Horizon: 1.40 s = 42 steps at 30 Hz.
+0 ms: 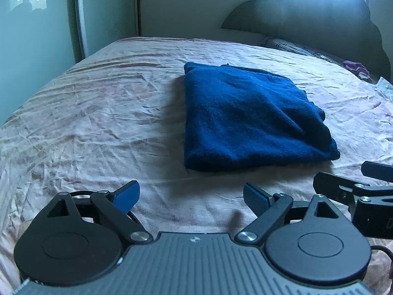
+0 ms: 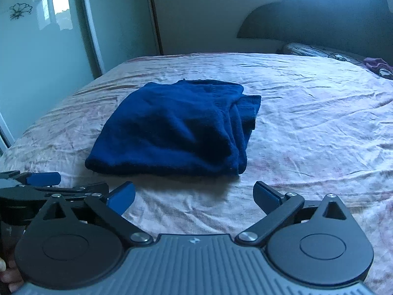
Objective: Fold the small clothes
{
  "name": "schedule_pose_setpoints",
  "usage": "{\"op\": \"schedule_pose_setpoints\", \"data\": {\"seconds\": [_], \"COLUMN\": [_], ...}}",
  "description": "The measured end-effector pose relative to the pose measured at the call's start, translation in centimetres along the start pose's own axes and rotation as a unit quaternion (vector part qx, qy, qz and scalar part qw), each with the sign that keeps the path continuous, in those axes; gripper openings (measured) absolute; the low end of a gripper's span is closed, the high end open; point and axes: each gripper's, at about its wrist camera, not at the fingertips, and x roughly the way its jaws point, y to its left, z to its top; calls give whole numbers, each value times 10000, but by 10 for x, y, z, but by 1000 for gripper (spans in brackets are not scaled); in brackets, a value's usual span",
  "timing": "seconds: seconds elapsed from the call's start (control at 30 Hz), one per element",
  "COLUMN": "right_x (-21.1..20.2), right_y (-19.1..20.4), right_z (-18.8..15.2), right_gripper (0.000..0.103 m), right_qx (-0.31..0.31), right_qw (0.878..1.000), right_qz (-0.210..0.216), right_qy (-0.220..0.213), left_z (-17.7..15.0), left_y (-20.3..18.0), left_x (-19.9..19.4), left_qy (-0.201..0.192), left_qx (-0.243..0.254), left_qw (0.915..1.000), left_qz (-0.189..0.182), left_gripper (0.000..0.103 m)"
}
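Nearest, left gripper (image 1: 191, 198) and right gripper (image 2: 194, 198), matte black plastic with blue rubbery pads, jaws spread wide, nothing between them, above a wrinkled pale pink bedsheet (image 1: 86, 113). Just beyond, lying on the sheet, a fuzzy dark blue knit sweater (image 2: 172, 127), folded into a thick rectangle. Farthest, a dark scalloped headboard (image 1: 319, 17).

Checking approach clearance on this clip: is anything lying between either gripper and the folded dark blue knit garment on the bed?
Nothing visible. Only bare, wrinkled pink bedsheet separates the open left gripper and open right gripper from the folded dark blue knit garment. The grippers sit side by side, neither blocking the other.
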Motion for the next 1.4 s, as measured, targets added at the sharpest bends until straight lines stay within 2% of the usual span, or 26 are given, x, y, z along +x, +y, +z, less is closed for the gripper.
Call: {"op": "schedule_pose_setpoints", "data": {"seconds": [0.33,0.53,0.73,1.4], "right_x": [5,3,3,4], "right_y": [0,7,11,8], "right_z": [-1,-3,-5,-7], "right_gripper": [103,103,103,103], "right_qx": [-49,-333,-456,-423], "right_qw": [9995,9993,9989,9990], "right_qz": [202,17,70,85], "right_qy": [233,161,126,128], "left_z": [-1,-1,-3,-4], "left_y": [-1,-1,0,0], "left_x": [0,4,5,7], "left_qy": [-52,134,121,150], "left_qx": [117,72,52,112], "left_qw": [9999,9999,9999,9998], "left_qz": [79,33,83,90], "left_gripper": [97,97,97,99]}}
